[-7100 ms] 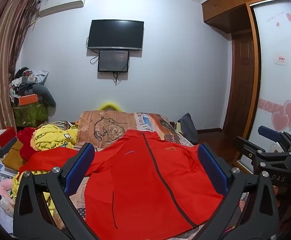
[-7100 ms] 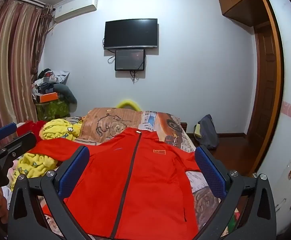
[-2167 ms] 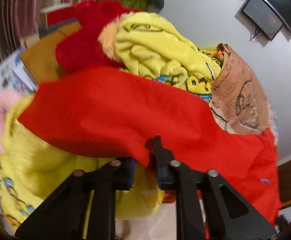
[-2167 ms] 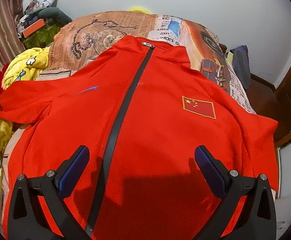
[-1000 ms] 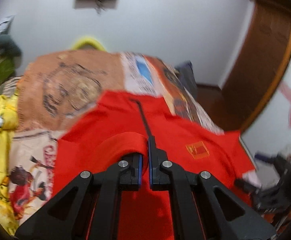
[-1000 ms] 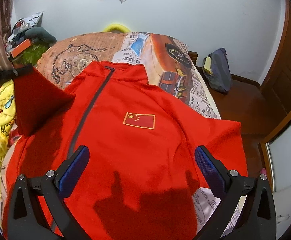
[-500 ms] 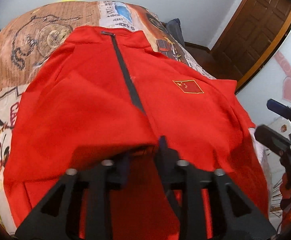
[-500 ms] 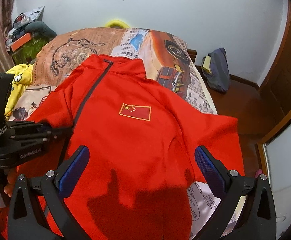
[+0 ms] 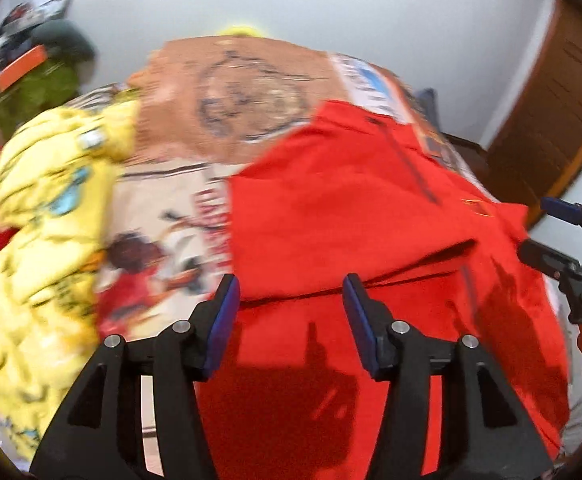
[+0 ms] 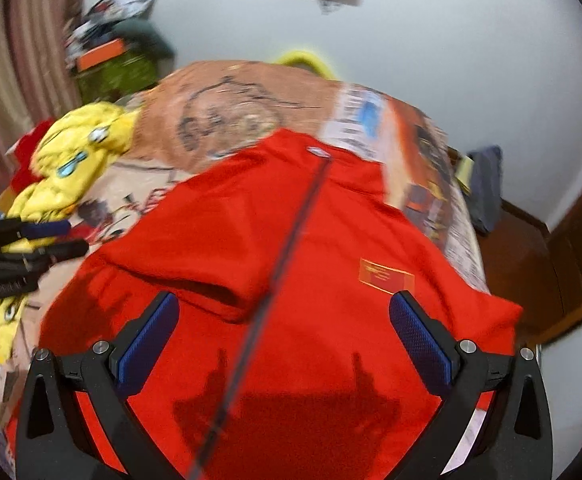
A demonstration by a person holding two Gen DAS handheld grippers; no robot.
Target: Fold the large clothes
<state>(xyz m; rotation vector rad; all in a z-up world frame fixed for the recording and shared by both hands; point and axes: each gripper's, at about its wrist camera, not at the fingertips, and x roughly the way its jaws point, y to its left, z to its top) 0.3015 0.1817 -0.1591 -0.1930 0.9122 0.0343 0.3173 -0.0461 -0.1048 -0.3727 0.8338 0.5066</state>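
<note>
A red zip jacket [image 10: 331,240] with a small flag patch lies spread face up on the bed. Its left sleeve [image 10: 211,256] is folded across the chest, ending near the zip. My left gripper [image 9: 291,280] hovers over the jacket's lower left part. Its jaws are opening and the pads press on nothing; the cloth lies loose below them, the folded sleeve's edge [image 9: 351,276] just beyond the fingertips. My right gripper [image 10: 285,298] stands wide open above the jacket's hem with nothing between its fingers. Both views are blurred by motion.
A crumpled yellow blanket [image 9: 43,208] lies on the bed's left side. The printed bedspread [image 9: 243,92] shows beyond the collar. A wooden door [image 9: 563,112] and a dark bag [image 10: 487,184] on the floor are to the right. Clutter [image 10: 119,56] is piled by the curtain.
My left gripper carried the sleeve across the jacket, let it go and drew back to the left with its jaws spreading. My right gripper stayed open and swung leftward.
</note>
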